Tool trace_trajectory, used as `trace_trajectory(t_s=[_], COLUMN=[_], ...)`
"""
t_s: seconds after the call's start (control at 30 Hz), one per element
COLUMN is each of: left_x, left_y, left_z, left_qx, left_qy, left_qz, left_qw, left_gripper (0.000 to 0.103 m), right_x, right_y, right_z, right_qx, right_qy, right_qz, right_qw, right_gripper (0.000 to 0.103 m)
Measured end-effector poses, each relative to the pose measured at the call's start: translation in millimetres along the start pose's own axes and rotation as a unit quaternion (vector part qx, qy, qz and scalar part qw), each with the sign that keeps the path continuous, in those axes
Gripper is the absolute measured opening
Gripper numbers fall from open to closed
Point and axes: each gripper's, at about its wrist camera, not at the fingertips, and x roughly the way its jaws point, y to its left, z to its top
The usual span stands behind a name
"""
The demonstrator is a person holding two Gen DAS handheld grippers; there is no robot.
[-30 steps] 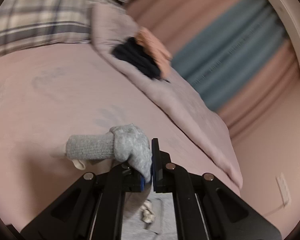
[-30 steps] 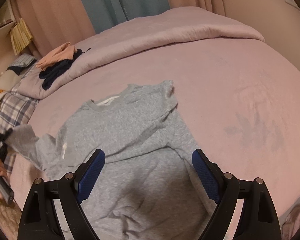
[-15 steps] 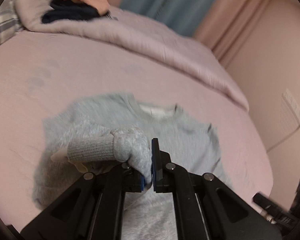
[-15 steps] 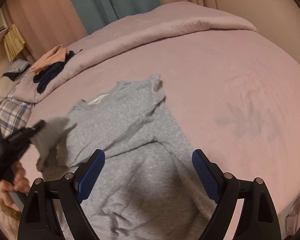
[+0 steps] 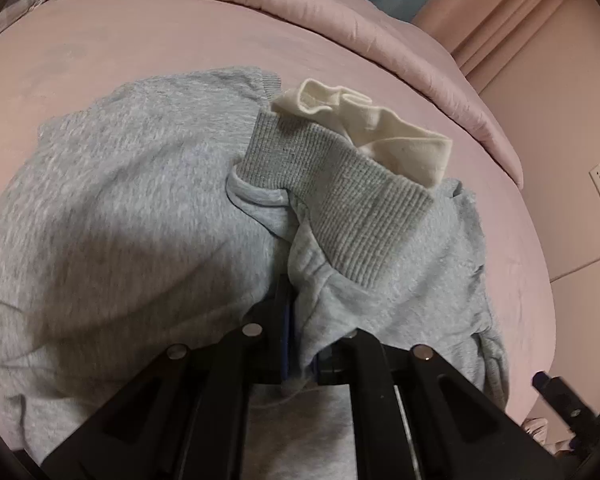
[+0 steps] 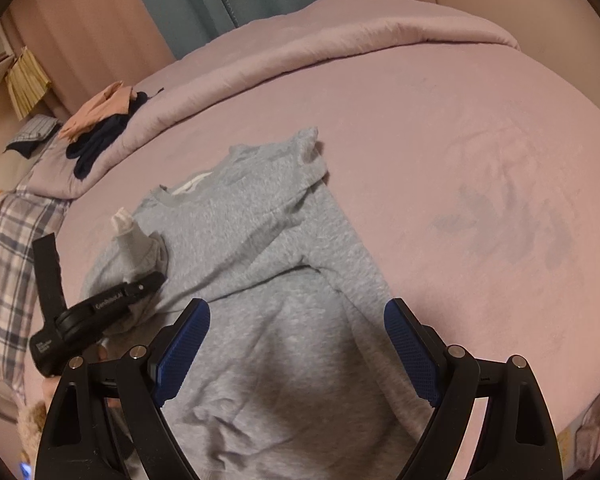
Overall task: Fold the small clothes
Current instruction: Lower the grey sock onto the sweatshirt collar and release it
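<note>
**Sleeve laid across the body, left gripper clamped on it**

Folding a grey sweatshirt (image 6: 260, 248) on the pink bed (image 6: 460, 140), the person has the left gripper (image 5: 296, 344) closed on the fabric of the left sleeve (image 5: 340, 216). Its jaws show barely a gap, with grey cloth pinched between them, and the figures suggest they are just starting to part. The sleeve lies ahead of that gripper, its long axis running from the jaws up and to the left, ending at the ribbed cuff with a cream inner cuff (image 5: 372, 128) poking out. In the right wrist view it rests on the sweatshirt's left shoulder area.

The right gripper (image 6: 296, 348) hangs wide open and empty over the near part of the garment, its blue pads either side of the hem region. It is the nearer one to the right sleeve, which already lies folded across the body.

Hidden: the sweatshirt's near hem is cut off behind the gripper frames, and whether the left sleeve lies flat beneath the cuff cannot be made out.
</note>
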Motion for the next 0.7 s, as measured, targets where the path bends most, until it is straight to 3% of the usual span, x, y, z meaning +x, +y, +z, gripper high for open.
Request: trace_trajectory(t_s=[0.07,0.23,0.4,0.53,0.7], left_x=[-7,-30,-74,-103,-140], left_y=[1,-8,-9,-6,23], left_z=[1,0,1,1,-8], left_qx=[-0.006,0.006,0.007,-0.001,-0.027], left_qy=[0.002,-0.013,-0.043,-0.064,-0.097], left_qz=[-0.006,-0.020,-0.033,-0.038,0.026], left_qw=[1.0000,0.9997,0.9985,0.9972,0.9945], left_gripper=[0.011,0.052,0.081,0.090,0.091], right_x=[3,7,6,8,10], right_y=[-1,2,12,20,36], right_z=[1,7,7,7,8], right_qx=[0.000,0.001,-0.016,-0.025,-0.049], right_qy=[0.007,0.010,0.008,0.010,0.009], right_qz=[-0.005,-0.016,-0.014,-0.012,-0.012], right_qw=[1.000,1.000,1.000,1.000,0.999], right_gripper=[0.088,0.088,0.088,0.088,0.088])
